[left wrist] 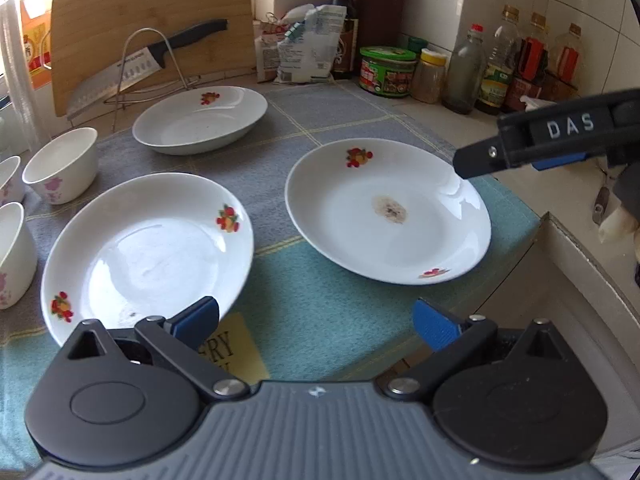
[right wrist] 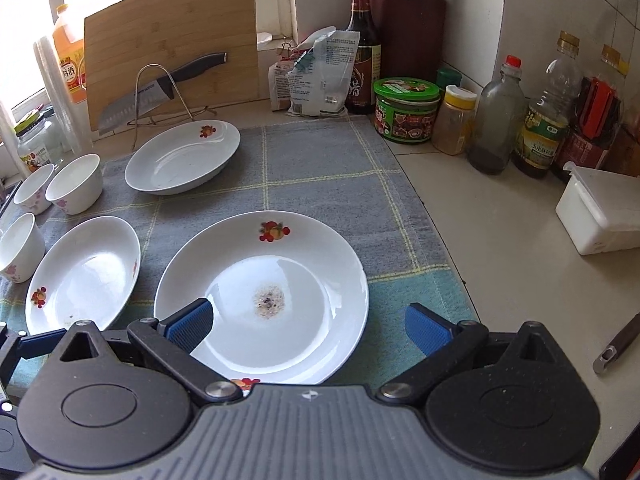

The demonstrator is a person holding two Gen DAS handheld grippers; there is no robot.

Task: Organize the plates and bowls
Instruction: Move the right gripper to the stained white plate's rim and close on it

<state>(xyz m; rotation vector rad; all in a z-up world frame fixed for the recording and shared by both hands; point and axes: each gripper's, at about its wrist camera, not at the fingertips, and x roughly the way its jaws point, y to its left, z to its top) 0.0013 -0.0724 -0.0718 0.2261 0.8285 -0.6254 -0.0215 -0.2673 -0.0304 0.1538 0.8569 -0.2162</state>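
Three white plates with fruit prints lie on a checked cloth. The stained plate (right wrist: 260,272) sits just in front of my right gripper (right wrist: 308,328), which is open, its left pad (right wrist: 188,326) above the plate's near rim. My left gripper (left wrist: 316,322) is open too, its left pad (left wrist: 196,318) over the edge of the near-left plate (left wrist: 148,256). A third plate (left wrist: 200,120) lies farther back. Three small white bowls (left wrist: 62,164) with pink flowers stand at the cloth's left side. In the left wrist view the right gripper (left wrist: 466,164) reaches in beside the stained plate (left wrist: 388,212).
A knife (left wrist: 132,68) rests on a wire rack before a wooden cutting board (left wrist: 152,12). Bottles (right wrist: 500,116), a green-lidded jar (right wrist: 404,110) and bags line the back wall. A white plastic box (right wrist: 600,216) sits on the counter at right. The counter edge (left wrist: 580,248) drops off at right.
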